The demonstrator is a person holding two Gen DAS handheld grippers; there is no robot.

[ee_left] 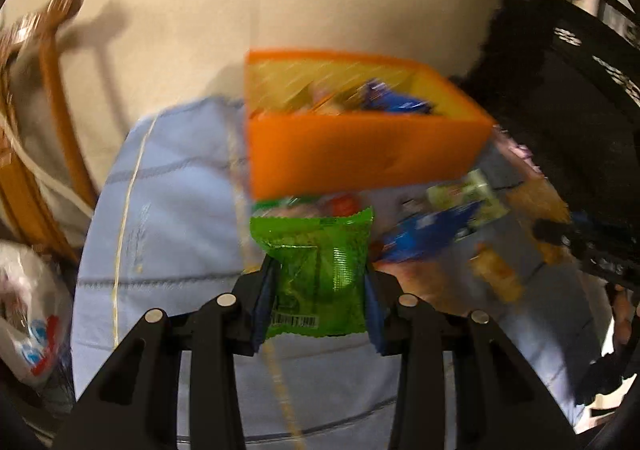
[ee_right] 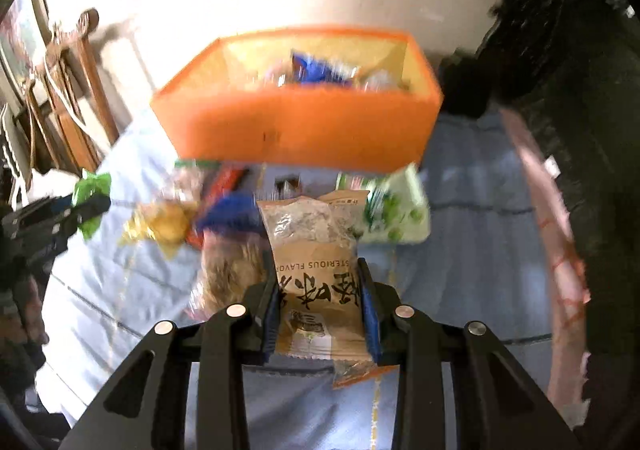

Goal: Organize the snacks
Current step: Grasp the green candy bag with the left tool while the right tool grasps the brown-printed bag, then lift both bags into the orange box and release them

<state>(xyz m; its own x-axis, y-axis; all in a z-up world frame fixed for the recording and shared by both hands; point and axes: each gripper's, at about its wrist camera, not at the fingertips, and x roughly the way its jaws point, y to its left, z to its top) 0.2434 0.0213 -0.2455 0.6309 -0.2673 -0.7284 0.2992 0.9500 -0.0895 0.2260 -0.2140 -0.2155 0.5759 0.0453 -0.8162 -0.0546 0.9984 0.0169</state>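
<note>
While both grippers carry packets short of the orange open-topped plastic box (ee_right: 296,126), slips are the risk: the left gripper (ee_left: 320,290) pinches a crinkly green foil packet (ee_left: 316,266), the right gripper (ee_right: 320,306) a brown paper-look snack pouch (ee_right: 316,270); either could snag the box's near rim and drop among loose snacks in front of it.

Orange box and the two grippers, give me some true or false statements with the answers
1. The left gripper holds a green packet. True.
2. The right gripper is open with nothing in it. False: it is shut on a brown packet with printed characters.
3. The orange box already has snacks inside. True: a blue wrapper shows in it.
4. The box sits on a bare wooden floor. False: it sits on a light blue cloth.
5. Loose snacks lie on the cloth in front of the box. True.
</note>
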